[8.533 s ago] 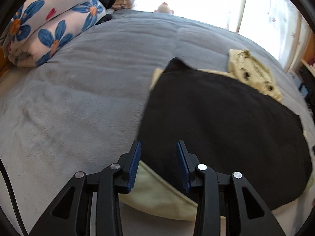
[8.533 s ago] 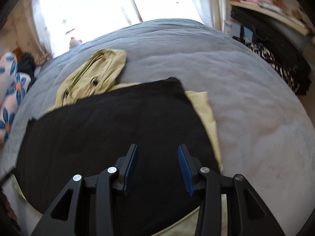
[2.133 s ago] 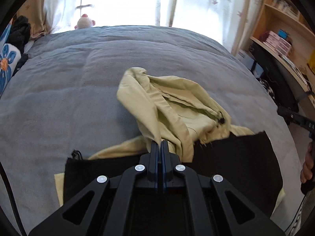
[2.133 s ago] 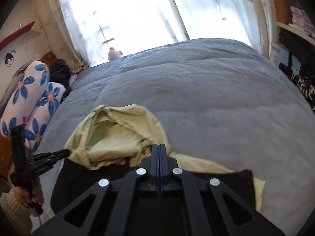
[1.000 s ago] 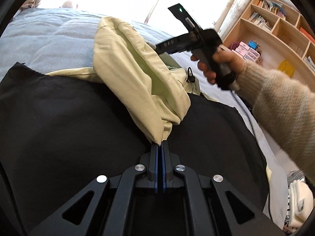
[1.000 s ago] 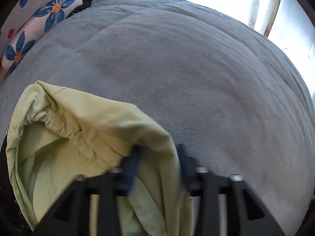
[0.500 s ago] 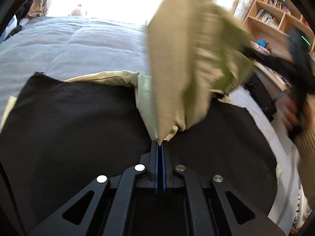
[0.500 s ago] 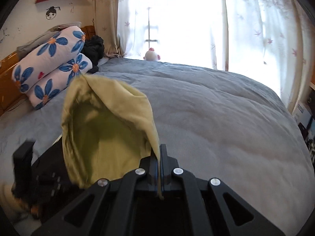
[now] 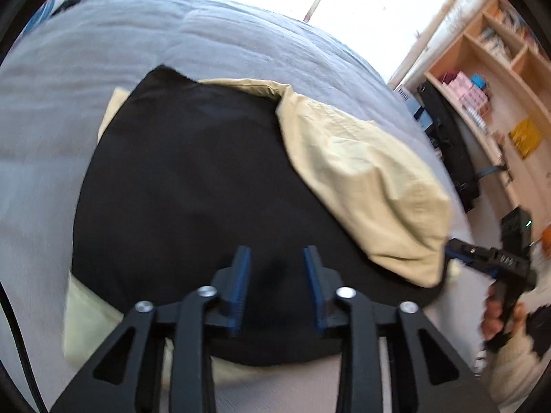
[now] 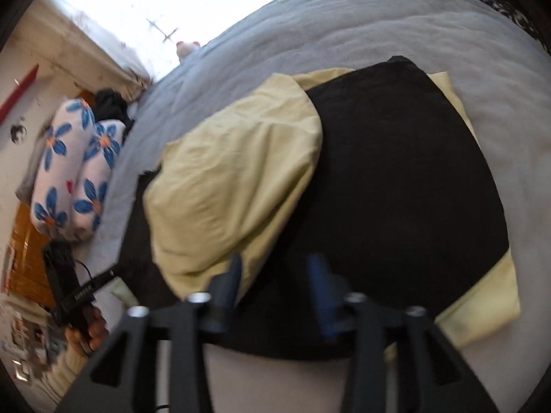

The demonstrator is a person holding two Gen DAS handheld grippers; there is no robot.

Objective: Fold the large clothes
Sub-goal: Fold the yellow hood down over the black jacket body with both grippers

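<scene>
On the grey bed [image 9: 213,34], a pale yellow jacket [image 9: 361,179] with a black lining panel [image 9: 193,179] spread flat on top; hood [image 10: 234,179] now flipped down over that panel, lying slack and a little puffed, its free edge near the closer side of the garment. Left gripper [image 9: 277,289] parted, nothing between the blue pads, just having opened, hanging over the black cloth at the near edge. Right gripper [image 10: 273,289] likewise spread and empty, just having opened, its left finger just beside or brushing the hood's lower corner; contact not clear through the blur. Seen from the left view, right gripper [image 9: 458,251] poised at the hood's far corner, gripped in a hand [image 9: 496,313]. So: hood fold apparently done and let go. Left to do, by the look of it: hood smoothed flat, yellow margins [image 10: 482,303] showing at the sides brought in, then the whole body halved or thirded into a compact stack. Roughly mid-task, maybe a little short of it. Flowered pillows [image 10: 72,168] well off to the side, not involved.
</scene>
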